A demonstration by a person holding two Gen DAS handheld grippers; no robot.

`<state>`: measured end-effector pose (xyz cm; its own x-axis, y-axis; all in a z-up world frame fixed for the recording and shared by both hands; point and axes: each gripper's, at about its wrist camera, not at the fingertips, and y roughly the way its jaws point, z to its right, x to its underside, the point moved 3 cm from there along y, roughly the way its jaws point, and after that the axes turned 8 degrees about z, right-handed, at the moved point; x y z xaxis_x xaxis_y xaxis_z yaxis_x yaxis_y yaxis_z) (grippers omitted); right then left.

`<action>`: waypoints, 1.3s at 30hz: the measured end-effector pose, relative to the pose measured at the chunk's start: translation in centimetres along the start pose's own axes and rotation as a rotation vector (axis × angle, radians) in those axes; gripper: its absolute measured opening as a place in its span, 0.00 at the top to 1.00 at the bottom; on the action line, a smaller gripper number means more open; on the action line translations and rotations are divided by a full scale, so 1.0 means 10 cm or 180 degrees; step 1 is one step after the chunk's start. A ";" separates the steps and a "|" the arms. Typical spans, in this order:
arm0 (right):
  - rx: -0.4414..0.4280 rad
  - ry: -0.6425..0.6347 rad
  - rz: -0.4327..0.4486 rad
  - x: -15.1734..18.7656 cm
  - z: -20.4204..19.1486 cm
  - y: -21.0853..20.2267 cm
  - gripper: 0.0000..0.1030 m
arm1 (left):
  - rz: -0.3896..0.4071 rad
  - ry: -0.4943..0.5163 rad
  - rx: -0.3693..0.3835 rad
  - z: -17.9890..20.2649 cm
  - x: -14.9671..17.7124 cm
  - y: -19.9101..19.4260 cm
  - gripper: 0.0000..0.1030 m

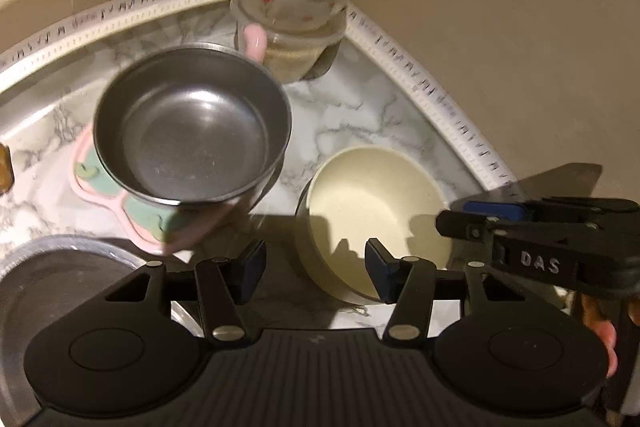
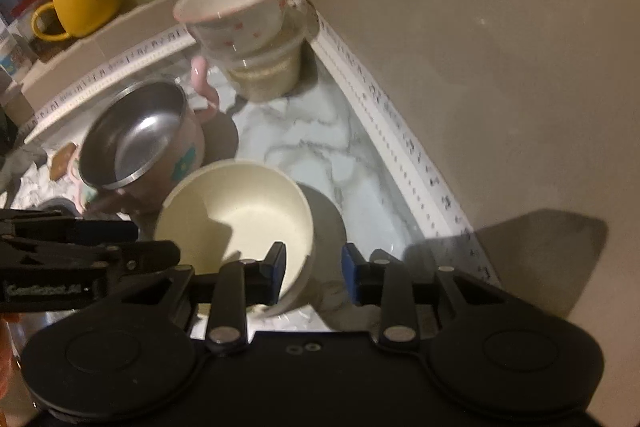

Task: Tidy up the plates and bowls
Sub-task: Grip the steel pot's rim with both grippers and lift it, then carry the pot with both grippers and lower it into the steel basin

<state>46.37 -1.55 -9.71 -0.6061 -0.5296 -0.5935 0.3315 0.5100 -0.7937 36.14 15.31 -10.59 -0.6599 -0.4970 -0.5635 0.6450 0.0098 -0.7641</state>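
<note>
1. Cream bowl (image 2: 236, 211) sits on marble table (image 2: 320, 143), near steel bowl (image 2: 136, 143).
2. Right tool (image 2: 314, 273) open, straddling cream bowl's rim, not clamped yet.
3. Left tool (image 1: 316, 273) open, empty, just beside.
4. Prob. light, stiff, glossy/slippery; pinch rim wall firmly.

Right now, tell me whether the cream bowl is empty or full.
Empty. The cream bowl sits upright on the marble counter, and its bare inside bottom shows in both views, crossed only by shadow.

Open tongs (image 2: 313, 274) astride cream bowl (image 2: 236, 215) rim
</note>
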 end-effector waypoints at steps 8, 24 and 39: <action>-0.0258 0.0023 0.0129 -0.38 -0.33 0.08 0.64 | 0.0434 -0.0058 -0.0369 -0.34 -0.55 -0.30 0.47; -0.0279 0.0012 -0.0073 -0.53 -0.97 0.72 0.83 | 0.0181 -0.0198 -0.0876 -0.99 -0.59 0.18 0.70; -0.0102 -0.0124 0.0070 -0.65 -1.10 0.43 0.89 | 0.0381 -0.0266 -0.0822 -0.90 -0.70 -0.19 0.87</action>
<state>43.75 11.54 -7.79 -0.5701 -0.5437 -0.6159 0.3208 0.5429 -0.7761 36.04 26.53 -8.00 -0.5442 -0.5485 -0.6349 0.5900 0.2878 -0.7543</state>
